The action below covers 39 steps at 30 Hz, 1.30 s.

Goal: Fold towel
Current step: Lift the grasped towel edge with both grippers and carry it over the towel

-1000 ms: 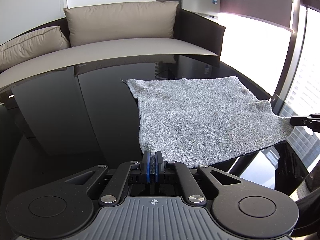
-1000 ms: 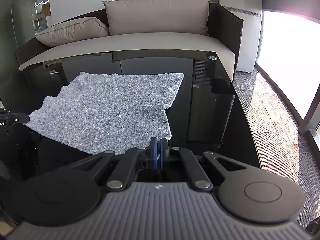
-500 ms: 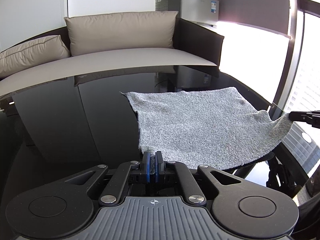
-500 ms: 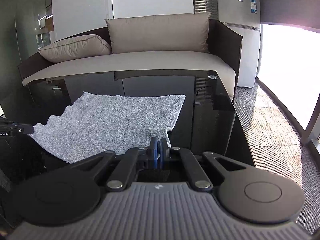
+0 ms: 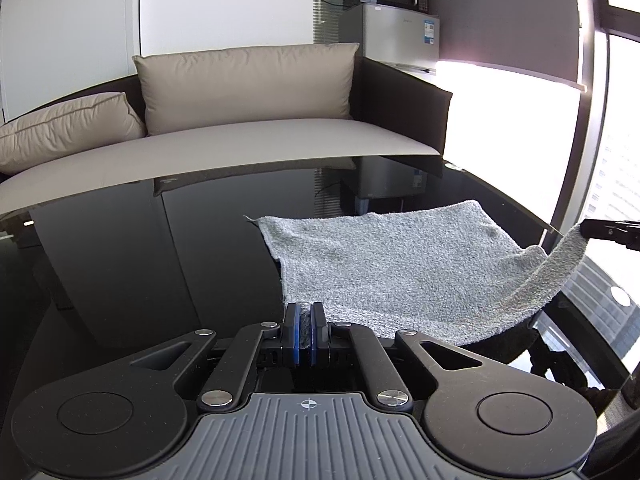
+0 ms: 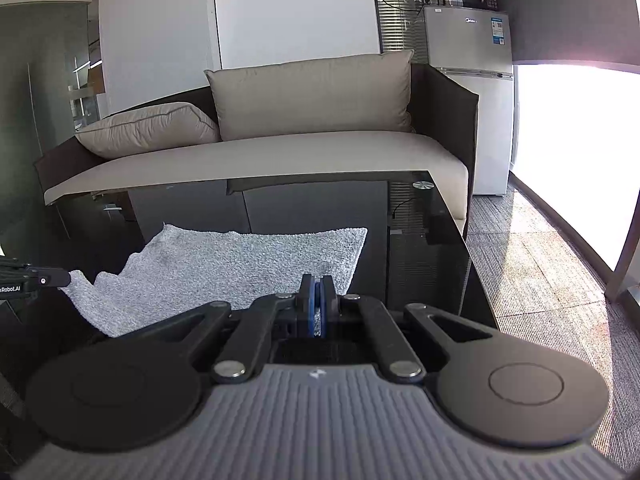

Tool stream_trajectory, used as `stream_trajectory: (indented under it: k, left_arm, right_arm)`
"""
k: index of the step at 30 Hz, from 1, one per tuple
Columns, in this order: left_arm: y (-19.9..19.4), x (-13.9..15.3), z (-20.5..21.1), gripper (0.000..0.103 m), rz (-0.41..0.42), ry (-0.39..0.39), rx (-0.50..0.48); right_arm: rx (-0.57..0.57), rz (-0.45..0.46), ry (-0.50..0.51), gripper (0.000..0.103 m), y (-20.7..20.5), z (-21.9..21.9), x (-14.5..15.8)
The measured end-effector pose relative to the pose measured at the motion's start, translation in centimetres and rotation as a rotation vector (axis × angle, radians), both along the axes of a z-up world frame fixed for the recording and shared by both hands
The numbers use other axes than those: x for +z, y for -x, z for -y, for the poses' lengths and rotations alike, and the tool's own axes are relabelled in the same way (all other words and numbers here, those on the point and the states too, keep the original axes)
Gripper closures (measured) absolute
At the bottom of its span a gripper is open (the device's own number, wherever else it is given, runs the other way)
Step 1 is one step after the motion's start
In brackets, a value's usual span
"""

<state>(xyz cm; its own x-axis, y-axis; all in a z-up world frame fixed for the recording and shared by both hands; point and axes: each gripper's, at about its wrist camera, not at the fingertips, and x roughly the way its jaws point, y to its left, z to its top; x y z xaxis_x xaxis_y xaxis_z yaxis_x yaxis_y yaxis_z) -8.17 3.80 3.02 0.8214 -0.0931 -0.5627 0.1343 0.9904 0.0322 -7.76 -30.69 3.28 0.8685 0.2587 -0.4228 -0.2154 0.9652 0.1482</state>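
The grey towel (image 5: 392, 276) lies toward the bench's (image 5: 120, 264) right-hand edge, its far half flat on the black glass with the far hem running across. Its near edge is off the surface, slung between the two grippers. The left gripper (image 5: 305, 332) has its fingers pressed together on the near left corner, a tuft of grey pile showing between the blue pads. The right gripper (image 6: 318, 312) is likewise closed on the near right corner; the cloth between its pads is only a sliver, so I read that grip partly from the left view, where the corner rises in a taut strip to its tip.

No crease or doubled layer shows: the towel is a single sheet with one edge raised. The fold itself is yet to be made; that held edge would need carrying over toward the far hem and laying down square.
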Motion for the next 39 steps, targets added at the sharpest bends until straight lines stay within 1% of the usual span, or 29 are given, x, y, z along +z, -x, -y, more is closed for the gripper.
stream_trajectory:
  k: [7,25,33,39]
  left_arm:
    - [-0.8,0.2,0.1,0.098,0.027,-0.009,0.007]
    - [-4.0,-0.1,0.4,0.098,0.055,-0.022,0.036]
    - [-5.5,-0.2,0.4,0.098,0.065,-0.011,0.045]
    - [-6.6,-0.3,0.0,0.098,0.057,0.009,0.058]
  right_arm:
    - [-0.011,0.017,-0.024,0.101,-1.3,0.2,0.2]
    - [-0.047,0.025,-0.05,0.101,-5.1,0.0,-0.5]
    - [-0.051,0.026,-0.046,0.101,-6.4,-0.3,-0.8]
    - [-0.059,0.016,-0.063,0.101,-7.7,-0.1,-1.1]
